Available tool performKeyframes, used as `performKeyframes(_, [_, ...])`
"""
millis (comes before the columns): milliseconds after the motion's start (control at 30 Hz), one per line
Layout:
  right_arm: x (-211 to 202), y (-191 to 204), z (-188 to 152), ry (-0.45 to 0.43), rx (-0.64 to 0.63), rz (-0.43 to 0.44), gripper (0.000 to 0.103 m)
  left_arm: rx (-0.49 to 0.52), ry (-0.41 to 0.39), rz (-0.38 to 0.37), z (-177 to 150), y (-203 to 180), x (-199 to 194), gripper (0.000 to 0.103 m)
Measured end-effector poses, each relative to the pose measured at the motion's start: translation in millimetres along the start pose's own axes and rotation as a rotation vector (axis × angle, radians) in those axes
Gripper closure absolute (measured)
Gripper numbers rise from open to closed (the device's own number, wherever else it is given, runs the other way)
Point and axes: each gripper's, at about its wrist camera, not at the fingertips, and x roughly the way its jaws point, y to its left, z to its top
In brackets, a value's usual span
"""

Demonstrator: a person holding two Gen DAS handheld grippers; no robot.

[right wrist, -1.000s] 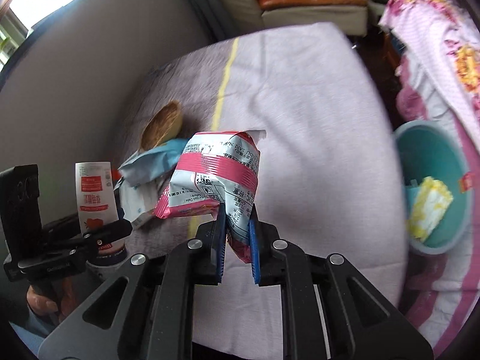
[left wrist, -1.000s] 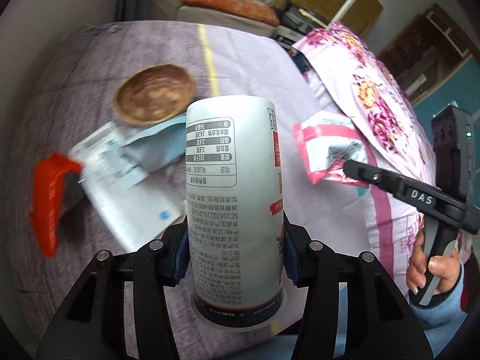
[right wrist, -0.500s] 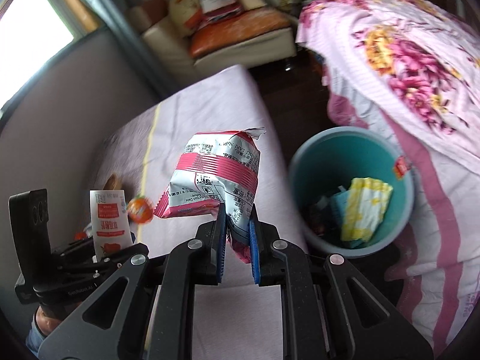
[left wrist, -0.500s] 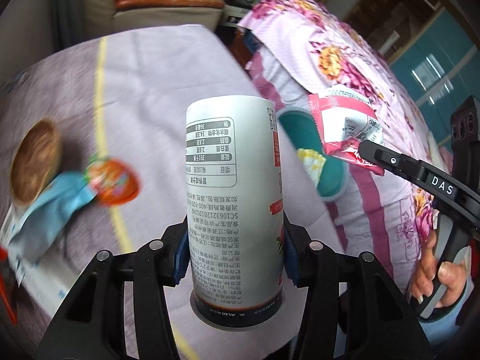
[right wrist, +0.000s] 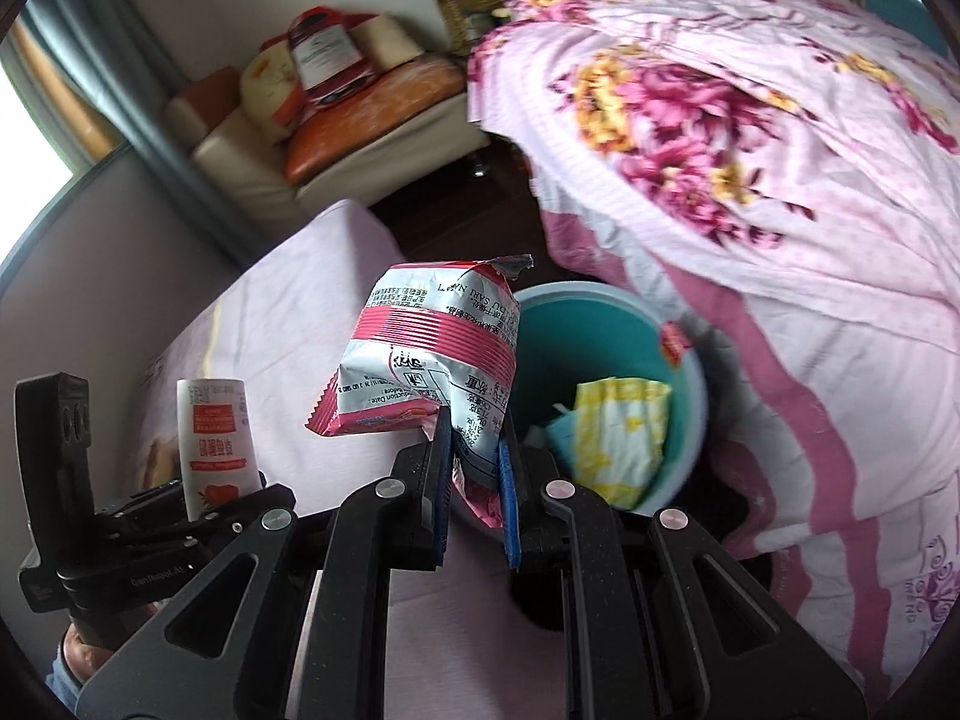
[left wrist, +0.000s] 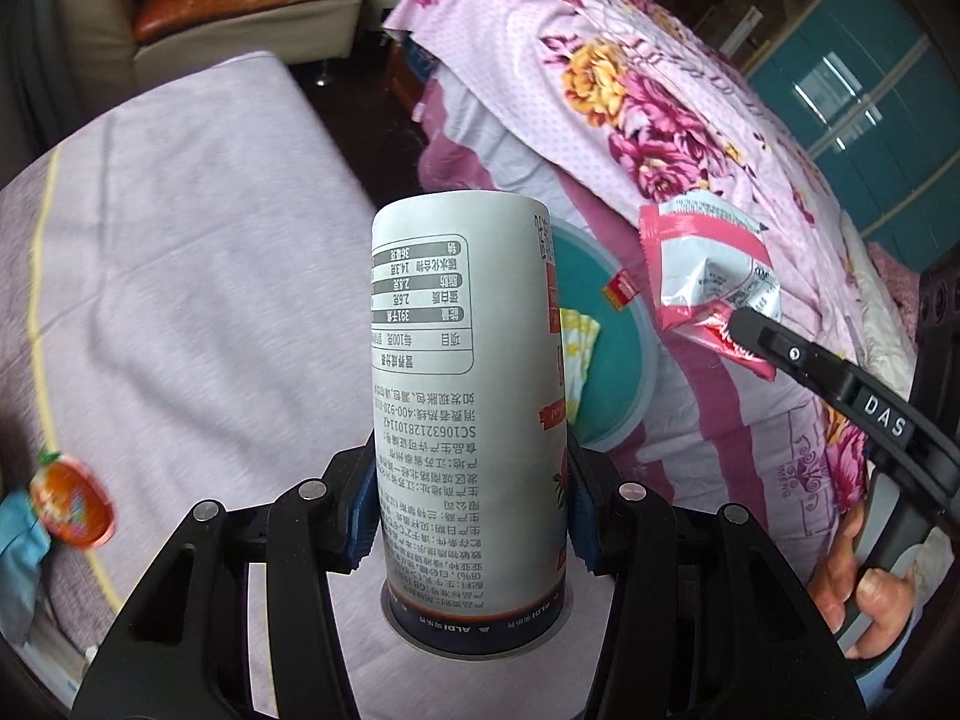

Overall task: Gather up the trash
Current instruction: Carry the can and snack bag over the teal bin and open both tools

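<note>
Left wrist view: left tool (left wrist: 471, 519) clamped on a tall white can (left wrist: 462, 396), blue pads (left wrist: 363, 510) pressing both sides low on its body, can upright, label text upside down. Teal bin (left wrist: 624, 354) sits right behind the can, partly hidden by it, with a yellow-white wrapper (left wrist: 577, 342) inside and a small red sticker (left wrist: 621, 289) at its rim. Right of the bin, the right tool (left wrist: 744, 324) grips a pink-and-silver snack bag (left wrist: 705, 273), held up in front of the floral quilt (left wrist: 648, 96); the hand (left wrist: 852, 588) on its handle shows low right. Left of the bin, a lilac-covered counter (left wrist: 180, 252) with a yellow stripe; an orange round lid (left wrist: 72, 504) lies at its far left edge, touching a blue wrapper (left wrist: 18, 552). Beyond the bin, an orange-cushioned sofa (left wrist: 240, 0).

Right wrist view: right tool (right wrist: 474, 468) closed on the snack bag's (right wrist: 432, 354) lower corner, bag crumpled, torn top edge up, hanging in the air in front of the bin's (right wrist: 600, 324) left rim. Bin interior shows the yellow-white wrapper (right wrist: 618, 426) plus pale scraps; red sticker (right wrist: 672, 342) on the right rim. Left of the bin, the left tool (right wrist: 204, 507) holds the can (right wrist: 213, 432) upright over the counter (right wrist: 288, 324). Quilt (right wrist: 750, 120) drapes right of and behind the bin. Sofa (right wrist: 360, 114) beyond, with a red-and-white package (right wrist: 324, 54) on its cushions.
</note>
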Motion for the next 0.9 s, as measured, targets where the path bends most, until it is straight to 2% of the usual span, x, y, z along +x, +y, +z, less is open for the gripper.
performKeyframes(267, [8.8, -33.9, 7.7, 0.002, 0.044, -0.032, 0.09, 0.03, 0.035, 0.0, 19.4, -24.1, 31.8, 0.052])
performKeyframes(733, [18.5, -61.4, 16.1, 0.009, 0.09, -0.072, 0.09, 0.059, 0.088, 0.0, 39.8, -43.1, 72.1, 0.051])
performKeyframes(800, [20.3, -63.3, 17.0, 0.013, 0.094, -0.076, 0.09, 0.057, 0.093, -0.001, 40.8, -43.0, 74.9, 0.047])
performKeyframes(867, [21.6, -63.5, 17.5, 0.016, 0.095, -0.079, 0.09, 0.05, 0.095, -0.001, 41.0, -42.0, 77.1, 0.031])
performKeyframes(900, [22.6, -63.8, 17.9, 0.018, 0.096, -0.081, 0.09, 0.049, 0.092, -0.002, 40.8, -41.5, 77.2, 0.029])
